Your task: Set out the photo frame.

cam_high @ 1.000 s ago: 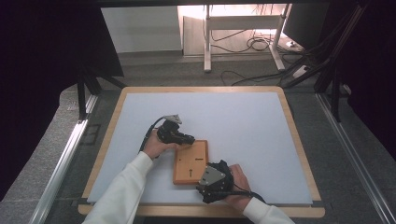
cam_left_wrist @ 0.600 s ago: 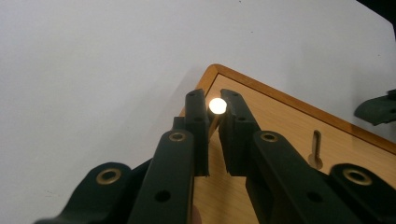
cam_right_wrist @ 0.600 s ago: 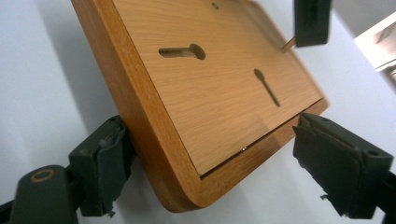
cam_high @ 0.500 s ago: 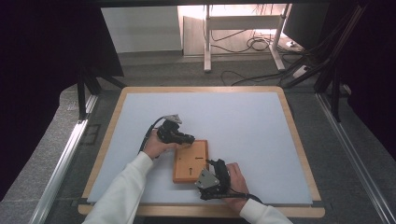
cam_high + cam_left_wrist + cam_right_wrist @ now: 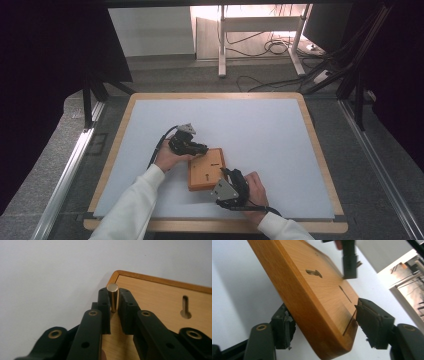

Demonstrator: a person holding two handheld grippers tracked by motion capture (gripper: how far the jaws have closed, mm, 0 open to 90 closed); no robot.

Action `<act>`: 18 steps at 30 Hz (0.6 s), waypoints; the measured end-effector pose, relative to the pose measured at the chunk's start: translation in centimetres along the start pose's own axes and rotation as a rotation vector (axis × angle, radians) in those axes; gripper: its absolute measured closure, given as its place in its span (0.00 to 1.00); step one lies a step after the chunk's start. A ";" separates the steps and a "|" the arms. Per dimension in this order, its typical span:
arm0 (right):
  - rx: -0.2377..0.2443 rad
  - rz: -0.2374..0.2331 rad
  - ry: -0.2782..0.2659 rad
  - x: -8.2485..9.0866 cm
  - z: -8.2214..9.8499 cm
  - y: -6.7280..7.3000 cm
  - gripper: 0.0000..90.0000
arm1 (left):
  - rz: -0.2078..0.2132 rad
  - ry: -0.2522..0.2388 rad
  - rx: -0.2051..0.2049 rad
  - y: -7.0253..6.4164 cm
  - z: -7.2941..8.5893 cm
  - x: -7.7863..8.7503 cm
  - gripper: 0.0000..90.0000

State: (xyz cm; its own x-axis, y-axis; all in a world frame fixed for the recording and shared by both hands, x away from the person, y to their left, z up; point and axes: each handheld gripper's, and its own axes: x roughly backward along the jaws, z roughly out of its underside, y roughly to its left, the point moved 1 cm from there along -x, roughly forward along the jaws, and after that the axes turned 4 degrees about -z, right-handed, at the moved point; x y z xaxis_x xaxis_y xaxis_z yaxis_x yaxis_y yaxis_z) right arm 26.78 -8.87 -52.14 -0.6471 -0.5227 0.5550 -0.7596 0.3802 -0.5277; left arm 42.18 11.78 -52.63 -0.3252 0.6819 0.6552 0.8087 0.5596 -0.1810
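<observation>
A wooden board [image 5: 205, 170] with keyhole slots lies flat on the white mat. A short brass pin [image 5: 112, 296] stands upright near the board's corner [image 5: 150, 292]. My left gripper [image 5: 114, 300] has its jaws on either side of the pin; they have just been opening and stand a hair off it. From above, the left gripper [image 5: 194, 148] sits at the board's far left corner. My right gripper [image 5: 226, 190] is at the near right corner. Its jaws [image 5: 325, 317] have just been closing and now clamp the board's edge [image 5: 312, 315].
The white mat [image 5: 260, 130] lies on a table with a raised wooden rim [image 5: 320, 150]. Metal rails [image 5: 70, 170] run along both sides. Cables and a desk frame [image 5: 260, 45] are on the floor beyond the far edge.
The right gripper has edged slightly left at the board's near corner. The left hand and the board have stayed put.
</observation>
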 end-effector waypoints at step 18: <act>0.029 0.029 0.009 0.5 -0.2 -0.6 0.46 | -0.151 -0.146 0.032 -0.3 2.7 6.1 0.47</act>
State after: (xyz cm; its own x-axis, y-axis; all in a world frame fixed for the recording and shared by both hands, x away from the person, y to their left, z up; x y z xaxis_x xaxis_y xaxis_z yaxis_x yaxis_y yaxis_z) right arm 26.87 -9.16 -51.40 -0.6695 -0.5046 0.5452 -0.7385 0.3727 -0.5619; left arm 38.66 17.06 -50.53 -0.5110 0.6491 0.5635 0.7305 0.6734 -0.1133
